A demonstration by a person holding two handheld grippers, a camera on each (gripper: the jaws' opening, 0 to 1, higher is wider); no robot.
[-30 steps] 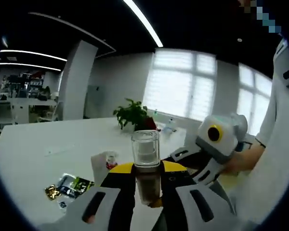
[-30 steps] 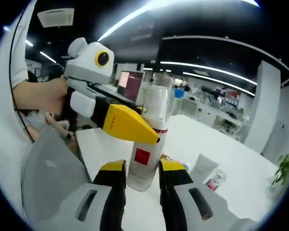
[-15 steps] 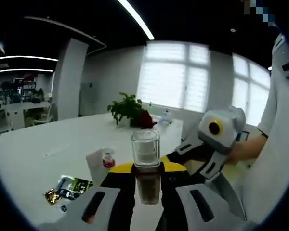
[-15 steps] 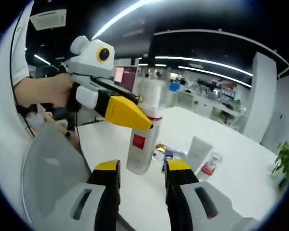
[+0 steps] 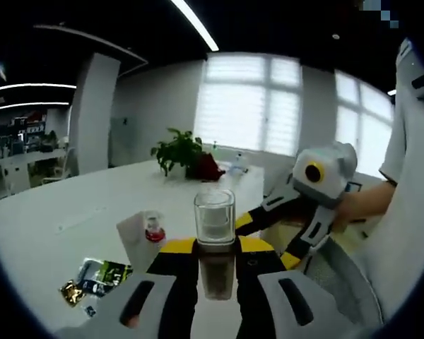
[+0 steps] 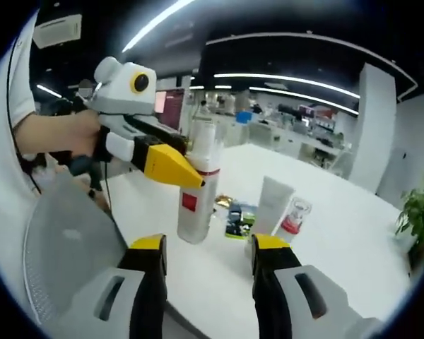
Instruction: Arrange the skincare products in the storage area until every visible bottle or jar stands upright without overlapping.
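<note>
The left gripper [image 5: 217, 248] was clamped on the tall clear bottle with a red square label [image 6: 195, 187], its yellow-tipped jaws pinching the neck just under the clear cap [image 5: 214, 217]. The bottle stood upright on the white table [image 6: 325, 233]. The right gripper [image 6: 208, 248] sat with its jaws spread wide and nothing between them, just short of the bottle. Beside the bottle stood a white squeeze tube [image 6: 271, 206] and a small clear jar with a red base [image 6: 293, 215], touching or nearly so. Dark foil sachets [image 5: 97, 275] lay flat near them. A potted green plant [image 5: 178, 152] sat far across the table.
</note>
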